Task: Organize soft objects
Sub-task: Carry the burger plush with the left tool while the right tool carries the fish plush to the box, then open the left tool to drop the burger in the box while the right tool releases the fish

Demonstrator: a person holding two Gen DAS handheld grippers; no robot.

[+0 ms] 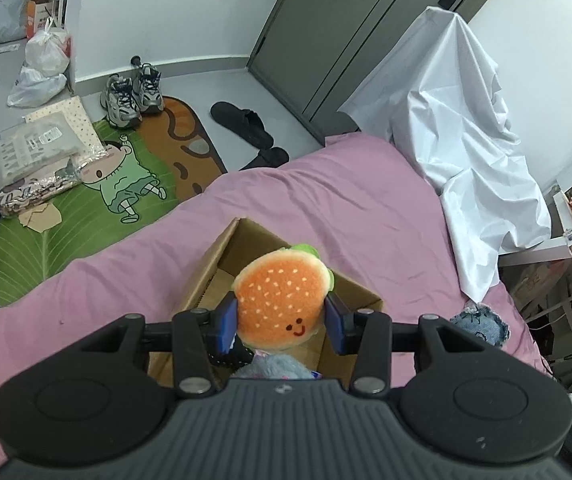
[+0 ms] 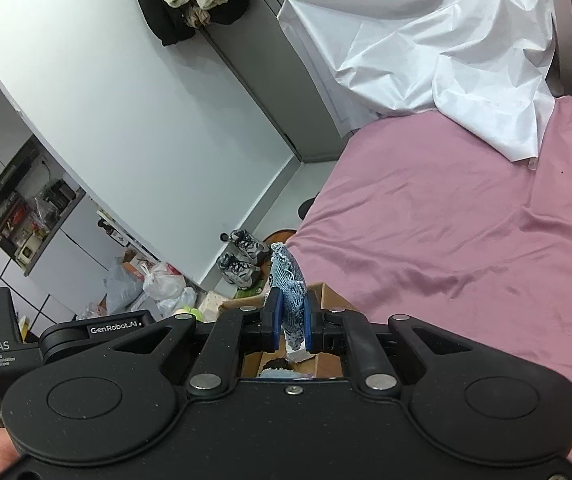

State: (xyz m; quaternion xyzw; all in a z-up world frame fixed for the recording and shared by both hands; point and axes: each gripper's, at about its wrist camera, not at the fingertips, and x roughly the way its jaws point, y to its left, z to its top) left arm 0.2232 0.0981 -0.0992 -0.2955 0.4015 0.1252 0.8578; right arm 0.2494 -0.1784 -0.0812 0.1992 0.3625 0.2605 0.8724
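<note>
My left gripper (image 1: pixel 281 322) is shut on an orange hamburger plush (image 1: pixel 281 296) with a smiling face, held over an open cardboard box (image 1: pixel 221 252) on the pink bed. A fluffy blue soft toy (image 1: pixel 275 368) lies in the box under it. My right gripper (image 2: pixel 290 322) is shut on a flat blue denim soft piece (image 2: pixel 289 280), held upright above the same box (image 2: pixel 328 294). The denim piece also shows in the left wrist view (image 1: pixel 480 320), right of the box.
The pink bed sheet (image 1: pixel 326 200) spreads around the box. A crumpled white sheet (image 1: pixel 466 132) drapes at the bed's far right. On the floor to the left lie a cartoon rug (image 1: pixel 85 208), sneakers (image 1: pixel 133 94), black slippers (image 1: pixel 245 124) and bags.
</note>
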